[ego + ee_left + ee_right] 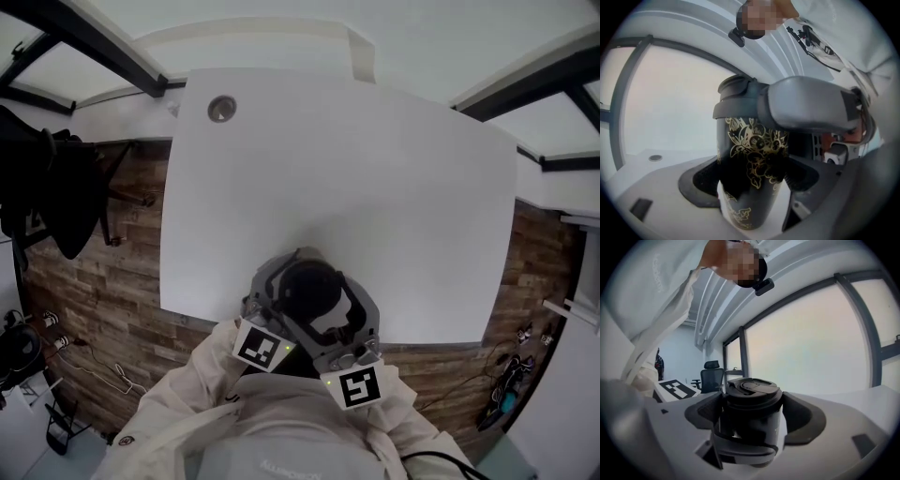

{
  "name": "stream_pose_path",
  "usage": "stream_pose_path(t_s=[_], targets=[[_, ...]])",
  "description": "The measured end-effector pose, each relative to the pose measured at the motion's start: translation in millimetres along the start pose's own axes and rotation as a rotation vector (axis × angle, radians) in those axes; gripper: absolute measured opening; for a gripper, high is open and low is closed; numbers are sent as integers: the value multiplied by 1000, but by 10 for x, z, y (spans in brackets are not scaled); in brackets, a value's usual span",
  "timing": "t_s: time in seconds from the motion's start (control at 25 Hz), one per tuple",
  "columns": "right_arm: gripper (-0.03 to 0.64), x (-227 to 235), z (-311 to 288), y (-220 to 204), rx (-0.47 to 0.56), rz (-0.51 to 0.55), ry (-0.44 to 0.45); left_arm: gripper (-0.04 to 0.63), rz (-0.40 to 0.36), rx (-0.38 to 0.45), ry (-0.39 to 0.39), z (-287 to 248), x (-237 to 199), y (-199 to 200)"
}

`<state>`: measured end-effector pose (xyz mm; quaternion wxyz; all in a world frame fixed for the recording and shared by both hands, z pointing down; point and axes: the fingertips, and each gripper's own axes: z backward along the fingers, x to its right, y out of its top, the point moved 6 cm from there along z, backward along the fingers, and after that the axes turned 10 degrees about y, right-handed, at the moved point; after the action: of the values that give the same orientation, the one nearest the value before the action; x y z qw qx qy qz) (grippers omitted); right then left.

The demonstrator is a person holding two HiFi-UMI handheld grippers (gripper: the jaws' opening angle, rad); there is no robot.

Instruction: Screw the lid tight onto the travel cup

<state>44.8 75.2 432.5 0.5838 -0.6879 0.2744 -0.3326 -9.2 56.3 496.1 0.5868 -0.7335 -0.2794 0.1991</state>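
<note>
Black-and-gold travel cup [750, 154]: upright, over white table's [375, 187] near edge.
Left gripper [751, 178]: jaws wide, pads gripping the cup's body.
Right gripper [752, 416]: jaws clamped round black lid [751, 389] atop cup.

No legible text anywhere. Only signs: black-and-white square markers on the left tool's cube [259, 348] and the right tool's cube [357, 386]. Faint print on the jacket [281, 464] is too small to read.
</note>
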Motion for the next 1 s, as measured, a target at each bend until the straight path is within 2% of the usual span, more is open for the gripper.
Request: stream_pose_path(t_s=[0.12, 0.2, 0.28, 0.4, 0.52, 0.64, 0.76, 0.92, 1.0], targets=[[394, -35, -7, -1, 7, 1, -83, 402, 7, 10, 46, -11, 12, 21], [394, -53, -5, -2, 8, -3, -98, 403, 6, 15, 42, -5, 16, 28], [393, -54, 8, -9, 9, -27, -77, 403, -4, 21, 25, -4, 15, 30], [394, -22, 72, 17, -1, -49, 9, 403, -16, 31, -13, -16, 1, 26], [394, 33, 163, 93, -35, -28, 184, 403, -26, 36, -85, -16, -14, 13], [394, 120, 164, 151, -94, 33, 431, 403, -43, 56, -211, 12, -45, -7], [394, 234, 75, 112, -192, 130, 646, 403, -26, 78, -344, 25, -72, -51], [394, 343, -101, 103, -281, 217, 864, 403, -31, 71, -525, -9, -178, -64], [394, 358, -182, 124, -286, 222, 928, 403, -49, 64, -593, -21, -219, -49]])
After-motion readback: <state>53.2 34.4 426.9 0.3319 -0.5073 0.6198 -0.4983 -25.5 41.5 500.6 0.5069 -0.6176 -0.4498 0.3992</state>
